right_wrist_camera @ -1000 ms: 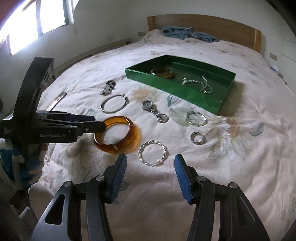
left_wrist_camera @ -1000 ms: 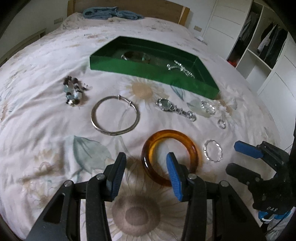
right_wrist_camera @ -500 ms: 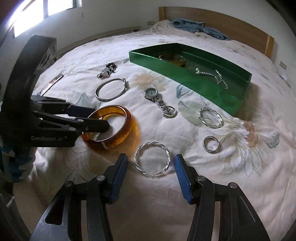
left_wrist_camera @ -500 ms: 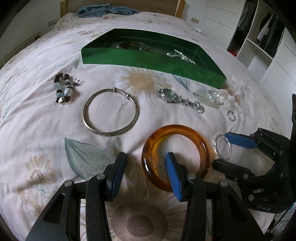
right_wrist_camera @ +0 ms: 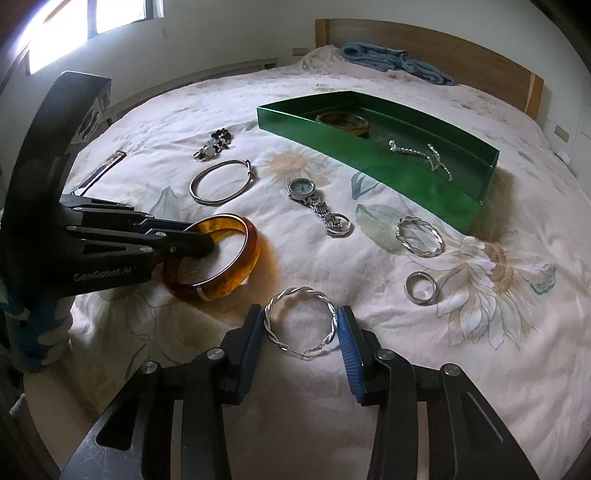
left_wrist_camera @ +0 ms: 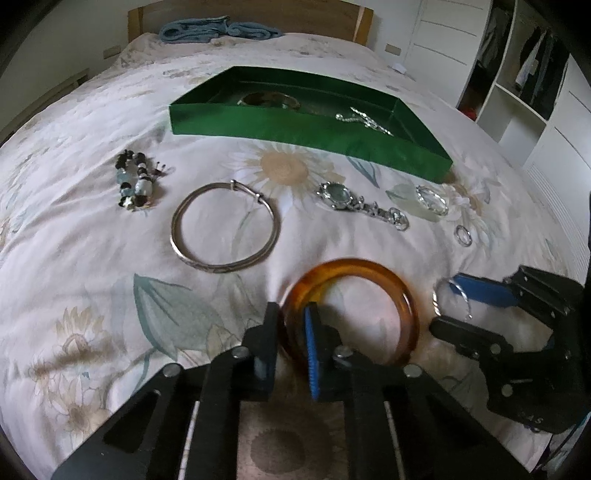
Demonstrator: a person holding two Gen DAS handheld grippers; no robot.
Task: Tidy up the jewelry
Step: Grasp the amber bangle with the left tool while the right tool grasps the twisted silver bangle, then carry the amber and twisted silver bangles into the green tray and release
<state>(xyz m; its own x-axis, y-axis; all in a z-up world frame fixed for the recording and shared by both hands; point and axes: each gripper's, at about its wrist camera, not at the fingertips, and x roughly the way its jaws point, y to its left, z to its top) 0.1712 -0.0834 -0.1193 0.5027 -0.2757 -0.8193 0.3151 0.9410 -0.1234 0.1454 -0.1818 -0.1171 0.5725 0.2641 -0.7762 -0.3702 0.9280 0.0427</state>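
My left gripper (left_wrist_camera: pixel 291 328) is shut on the near rim of the amber bangle (left_wrist_camera: pixel 384 284), which lies on the flowered bedspread; the right wrist view shows this too (right_wrist_camera: pixel 236 254). My right gripper (right_wrist_camera: pixel 301 332) is open, its fingers on either side of a twisted silver bangle (right_wrist_camera: pixel 300 322) without squeezing it. The green tray (left_wrist_camera: pixel 310 129) at the back holds another amber bangle (right_wrist_camera: pixel 343 122) and a silver chain (right_wrist_camera: pixel 421 153).
On the bedspread lie a plain silver bangle (left_wrist_camera: pixel 225 230), a beaded bracelet (left_wrist_camera: pixel 135 181), a watch (left_wrist_camera: pixel 362 206), a second twisted silver ring (right_wrist_camera: pixel 419 236) and a small ring (right_wrist_camera: pixel 421 288). A blue towel (left_wrist_camera: pixel 218 29) lies by the headboard. Shelves (left_wrist_camera: pixel 524 85) stand at right.
My left gripper has closed on the amber bangle's rim. My right gripper has moved forward and its fingers now bracket the twisted silver bangle.
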